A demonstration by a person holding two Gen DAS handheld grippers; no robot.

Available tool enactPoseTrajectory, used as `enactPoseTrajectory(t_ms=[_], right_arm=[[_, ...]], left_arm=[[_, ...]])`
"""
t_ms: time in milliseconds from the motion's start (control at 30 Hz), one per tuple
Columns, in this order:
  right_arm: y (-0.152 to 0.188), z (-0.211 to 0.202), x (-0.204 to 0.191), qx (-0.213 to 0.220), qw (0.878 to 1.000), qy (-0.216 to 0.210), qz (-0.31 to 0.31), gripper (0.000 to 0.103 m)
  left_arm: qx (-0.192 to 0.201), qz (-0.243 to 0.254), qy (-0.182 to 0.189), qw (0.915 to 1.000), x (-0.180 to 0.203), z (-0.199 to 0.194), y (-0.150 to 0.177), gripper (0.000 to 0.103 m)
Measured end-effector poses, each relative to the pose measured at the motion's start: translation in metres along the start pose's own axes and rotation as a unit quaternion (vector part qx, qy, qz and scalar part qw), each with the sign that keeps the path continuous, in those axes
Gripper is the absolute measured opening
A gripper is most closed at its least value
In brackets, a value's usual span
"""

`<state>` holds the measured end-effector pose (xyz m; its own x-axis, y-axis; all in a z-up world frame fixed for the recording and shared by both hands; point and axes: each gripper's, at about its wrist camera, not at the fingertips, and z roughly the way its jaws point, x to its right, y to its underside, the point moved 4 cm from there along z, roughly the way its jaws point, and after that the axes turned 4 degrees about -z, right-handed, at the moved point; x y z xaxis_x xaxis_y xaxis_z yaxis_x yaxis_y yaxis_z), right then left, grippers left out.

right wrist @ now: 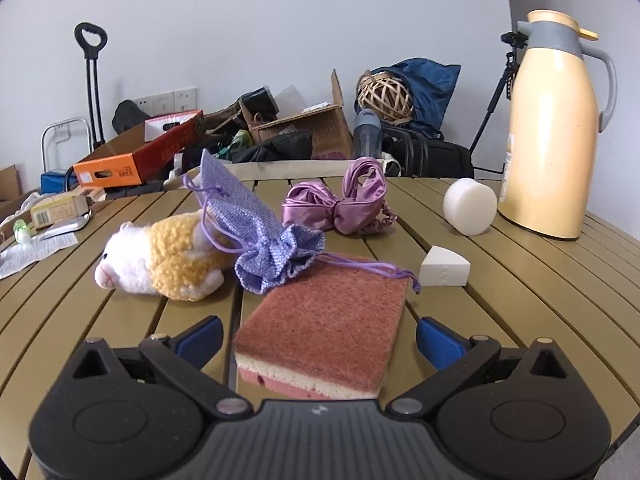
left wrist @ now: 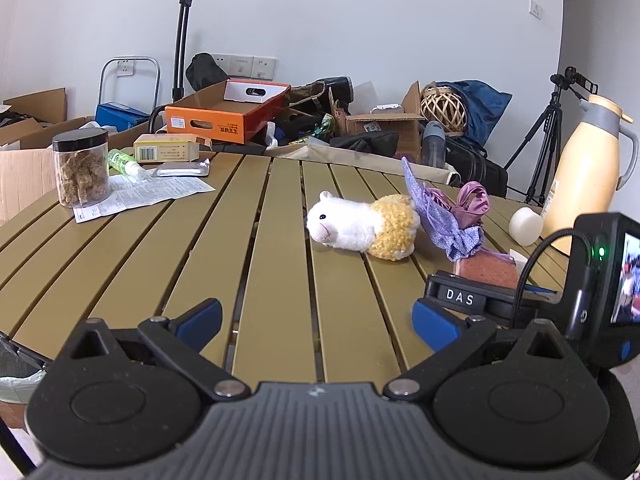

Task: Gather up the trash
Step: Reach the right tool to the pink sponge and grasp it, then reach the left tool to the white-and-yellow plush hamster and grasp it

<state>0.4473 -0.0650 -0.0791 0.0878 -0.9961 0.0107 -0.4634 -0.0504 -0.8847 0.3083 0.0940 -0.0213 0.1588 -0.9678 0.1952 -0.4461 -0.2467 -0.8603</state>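
The right tongs are spread wide, their 2 blue ribbed fingertips flanking but not touching 1 rectangular sponge, rough reddish scouring pad on top, cream and pink foam layers below. Just past it lies 1 woven lilac drawstring pouch, its cord trailing over the sponge's far edge and its body leaning on 1 fuzzy white-and-yellow plush hamster to the left. Behind sits 1 shiny purple satin bundle. To the right are 1 white wedge-shaped block, 1 white round puck, and 1 smooth cream thermos jug.

The left tongs are released too, empty over the slatted olive tabletop. Far ahead on their left: 1 clear plastic jar with a black lid, printed paper sheets, 1 foil blister pack and 1 small carton.
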Motion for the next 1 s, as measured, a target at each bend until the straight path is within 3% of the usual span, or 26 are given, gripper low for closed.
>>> enactPoseTrajectory(t_ms=[133, 233, 700, 1000], right_arm=[[0.001, 0.006, 0.005, -0.020, 1.000, -0.006, 0.011, 0.085], [0.002, 0.003, 0.007, -0.017, 1.000, -0.010, 0.010, 0.081], [-0.004, -0.050, 0.045, 0.030, 0.997, -0.053, 0.042, 0.078], [-0.007, -0.093, 0.101, 0.075, 0.997, -0.007, 0.027, 0.078]], left_arm=[[-0.002, 0.000, -0.003, 1.0000, 0.000, 0.002, 0.001, 0.103], [-0.006, 0.001, -0.005, 1.0000, -0.002, 0.004, 0.002, 0.103], [-0.016, 0.000, -0.008, 0.9998, -0.006, 0.005, 0.005, 0.103], [-0.018, 0.010, -0.005, 0.9998, 0.004, 0.008, 0.007, 0.103]])
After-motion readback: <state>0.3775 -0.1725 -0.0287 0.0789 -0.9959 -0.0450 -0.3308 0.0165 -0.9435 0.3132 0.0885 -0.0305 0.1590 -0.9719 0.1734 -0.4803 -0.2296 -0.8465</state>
